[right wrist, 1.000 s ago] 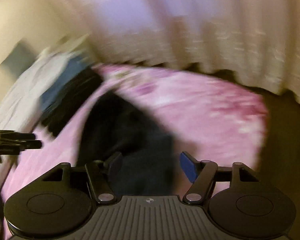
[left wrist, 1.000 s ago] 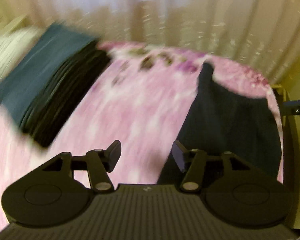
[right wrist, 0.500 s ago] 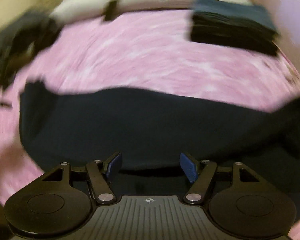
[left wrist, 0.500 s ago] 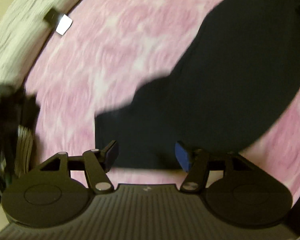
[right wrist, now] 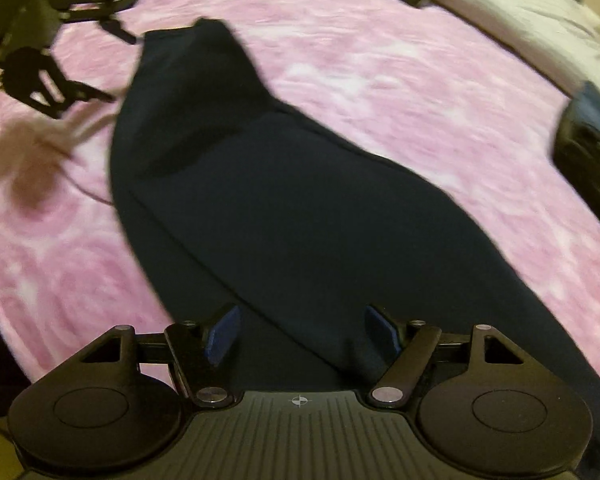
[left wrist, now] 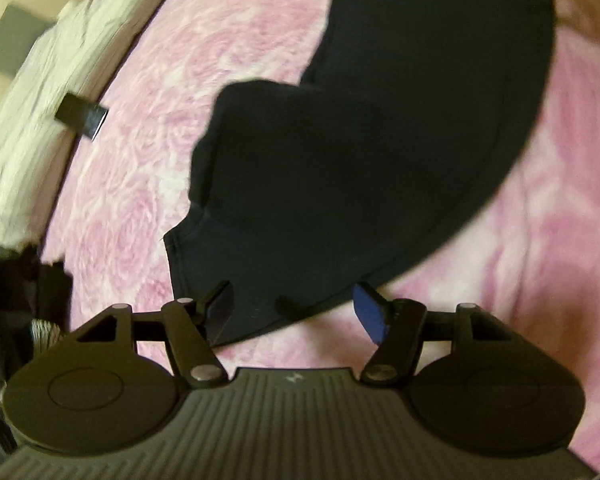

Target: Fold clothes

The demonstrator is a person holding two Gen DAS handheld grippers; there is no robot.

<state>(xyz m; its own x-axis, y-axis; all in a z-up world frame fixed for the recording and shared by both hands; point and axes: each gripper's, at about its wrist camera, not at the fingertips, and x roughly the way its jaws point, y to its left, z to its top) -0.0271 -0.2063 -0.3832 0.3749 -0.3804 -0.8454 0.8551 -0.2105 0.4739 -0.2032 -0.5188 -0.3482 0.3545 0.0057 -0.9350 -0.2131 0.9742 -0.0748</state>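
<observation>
A dark navy garment lies spread along a pink rose-patterned blanket. My left gripper is open low over one end, and the stitched hem runs between its fingers. In the right wrist view the same garment stretches away from me, with a folded-over flap at its far end. My right gripper is open with the near end of the cloth lying between its fingers. At the far end the left gripper shows as a dark shape straddling the garment's edge.
White bedding borders the blanket, with a small black flat object on its edge. A stack of folded dark and blue clothes sits at the right. A dark heap lies at the left.
Both views swung from the curtains and bed down onto the garment. Each gripper came down over an opposite end of it. Both stayed open.
</observation>
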